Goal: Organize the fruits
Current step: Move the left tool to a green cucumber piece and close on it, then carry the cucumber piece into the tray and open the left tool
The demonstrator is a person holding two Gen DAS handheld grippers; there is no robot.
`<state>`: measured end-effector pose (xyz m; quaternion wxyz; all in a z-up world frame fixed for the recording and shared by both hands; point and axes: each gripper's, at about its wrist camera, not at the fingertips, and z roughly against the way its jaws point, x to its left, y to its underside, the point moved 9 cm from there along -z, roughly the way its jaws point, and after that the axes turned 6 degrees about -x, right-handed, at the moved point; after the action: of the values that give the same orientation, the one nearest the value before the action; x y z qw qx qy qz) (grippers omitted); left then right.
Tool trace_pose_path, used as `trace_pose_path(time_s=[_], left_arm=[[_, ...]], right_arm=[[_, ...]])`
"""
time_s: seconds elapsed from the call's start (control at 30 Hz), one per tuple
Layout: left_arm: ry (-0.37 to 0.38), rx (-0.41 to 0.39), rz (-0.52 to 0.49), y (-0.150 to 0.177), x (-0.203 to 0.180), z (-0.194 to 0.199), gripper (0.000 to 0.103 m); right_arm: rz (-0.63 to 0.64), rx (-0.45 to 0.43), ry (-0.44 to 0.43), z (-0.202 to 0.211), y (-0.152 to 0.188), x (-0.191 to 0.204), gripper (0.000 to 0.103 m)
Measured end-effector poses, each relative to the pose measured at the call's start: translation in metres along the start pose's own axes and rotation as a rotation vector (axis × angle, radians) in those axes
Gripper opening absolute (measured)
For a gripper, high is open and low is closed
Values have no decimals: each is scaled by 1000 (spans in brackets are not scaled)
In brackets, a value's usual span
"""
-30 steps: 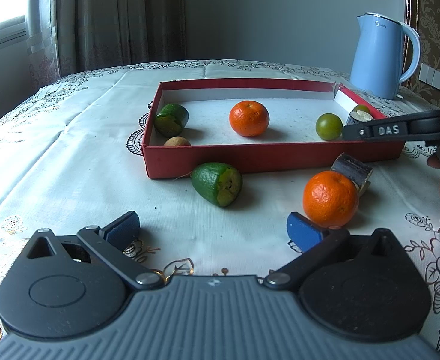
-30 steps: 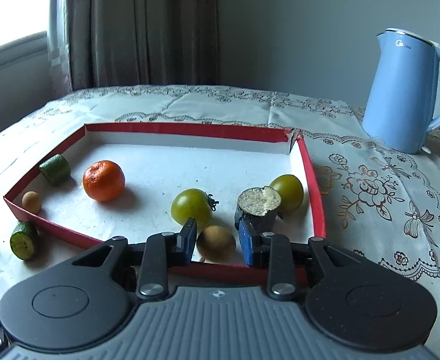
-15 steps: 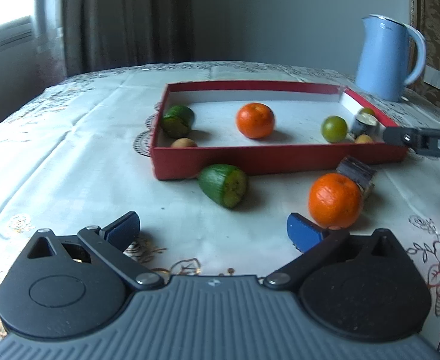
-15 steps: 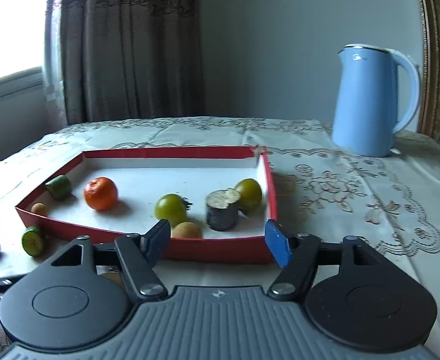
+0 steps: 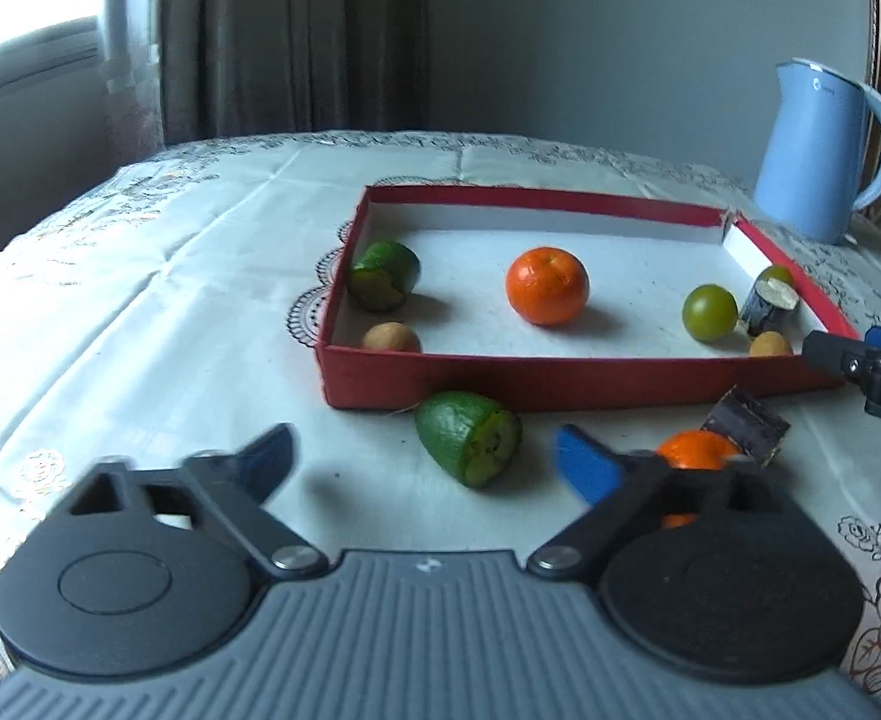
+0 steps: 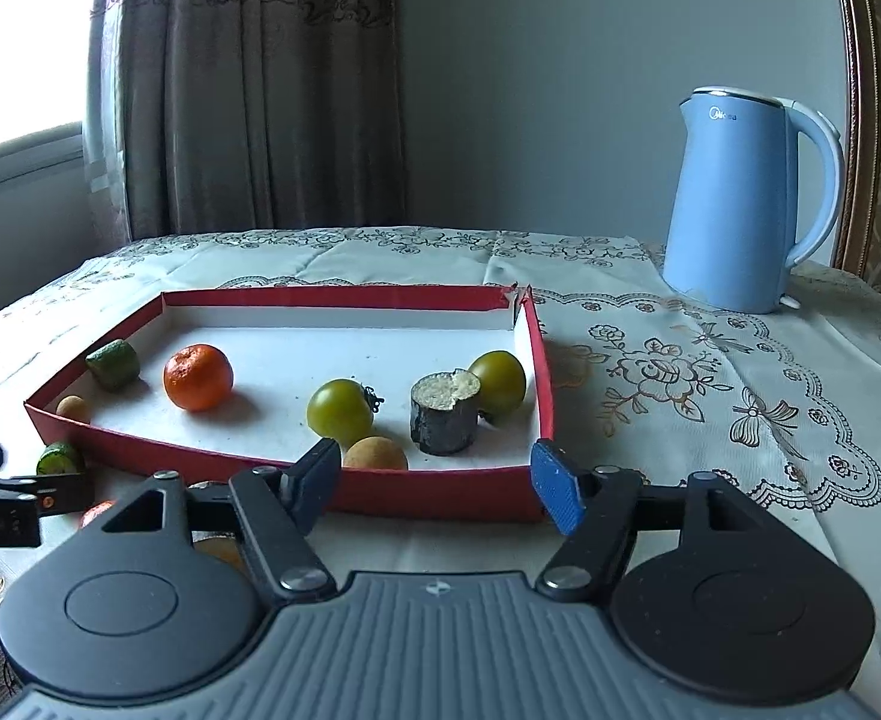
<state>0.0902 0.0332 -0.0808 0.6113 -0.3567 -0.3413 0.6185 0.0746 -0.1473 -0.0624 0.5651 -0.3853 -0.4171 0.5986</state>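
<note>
A red tray (image 5: 560, 375) (image 6: 428, 489) holds an orange (image 5: 547, 293) (image 6: 198, 376), a green cut fruit (image 5: 383, 275), two green round fruits (image 6: 339, 412), a dark cut piece (image 6: 444, 412) and small brown fruits (image 6: 375, 454). On the cloth in front of the tray lie a green cut fruit (image 5: 469, 437), an orange (image 5: 689, 450) and a dark piece (image 5: 745, 425). My left gripper (image 5: 422, 462) is open and empty, just before the green cut fruit. My right gripper (image 6: 434, 483) is open and empty at the tray's near wall.
A blue kettle (image 6: 746, 204) (image 5: 815, 150) stands behind the tray to the right. The table has an embroidered white cloth (image 6: 710, 372). Curtains and a window are at the back left.
My right gripper opened, let go of the small brown fruit in the tray and drew back and up. My left gripper rose and moved left toward the green cut fruit.
</note>
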Motion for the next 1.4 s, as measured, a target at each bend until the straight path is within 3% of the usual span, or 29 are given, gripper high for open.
trace_pose_path(time_s=[0.07,0.23,0.73,1.03,1.2,1.4], left_arm=[[-12,17,-8,3,0,-4,77],[27,-15,-22,-1,-7,1,35],[49,-37,-37,-2,-10,13,35],[67,-116,-64,-30,-15,32,35],[61,-149,-82,-55,-17,21,35],[55,-112,-84,-64,-21,-12,35]], right_arm=[[1,4,0,-1,1,0,70],[8,1,-2,0,0,2,70],[19,-4,13,0,1,3,70],[18,-13,19,0,0,3,70],[19,-9,24,0,0,3,70],[24,-13,38,0,0,1,70]])
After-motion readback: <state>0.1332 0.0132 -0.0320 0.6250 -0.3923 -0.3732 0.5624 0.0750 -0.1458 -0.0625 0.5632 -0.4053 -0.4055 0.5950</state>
